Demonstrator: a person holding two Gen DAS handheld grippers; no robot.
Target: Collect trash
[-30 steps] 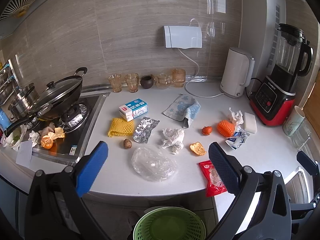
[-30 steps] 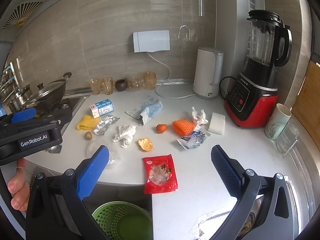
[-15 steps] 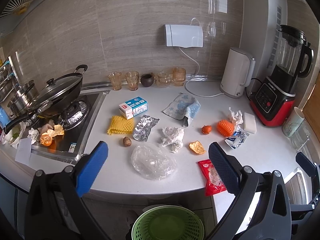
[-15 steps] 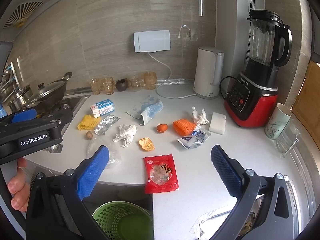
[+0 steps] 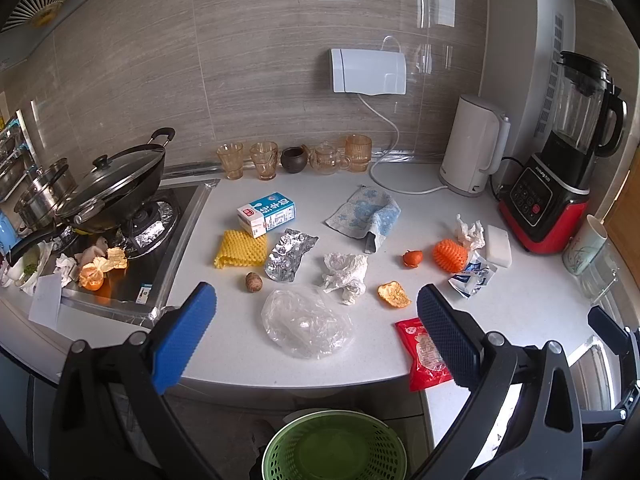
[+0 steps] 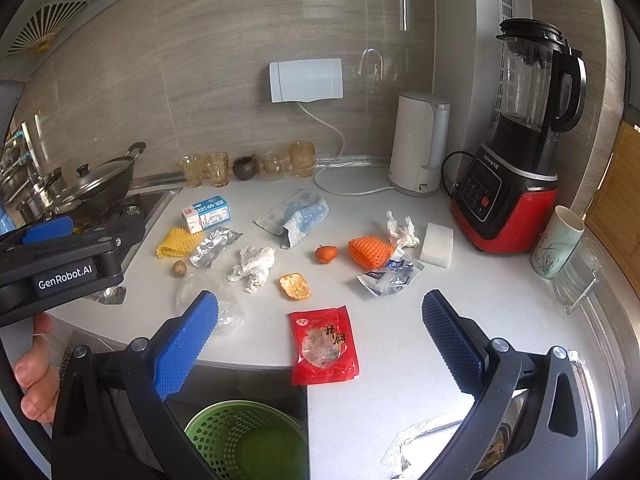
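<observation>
Red snack packet (image 5: 424, 354) half hidden behind left gripper (image 5: 316, 332) finger.

The table (image 5: 520, 312) is white with fine speckles. On it lie a yellow honeycomb net (image 5: 240, 249), an orange ribbed net (image 5: 450, 255), a silver foil (image 5: 290, 254), a white tissue (image 5: 346, 274), a clear film (image 5: 306, 322), a red packet (image 6: 324, 346) with black characters, a blue-and-white carton (image 5: 267, 214) and a pale cloth (image 5: 366, 216) with blue flowers. The basket (image 6: 244, 444) is green mesh. Each tool (image 5: 316, 340) (image 6: 320, 344) is black with 2 blue dimpled pads (image 5: 184, 338). The blender (image 6: 508, 196) has a red base, the wall (image 5: 260, 40) grey-brown streaked tiles.
</observation>
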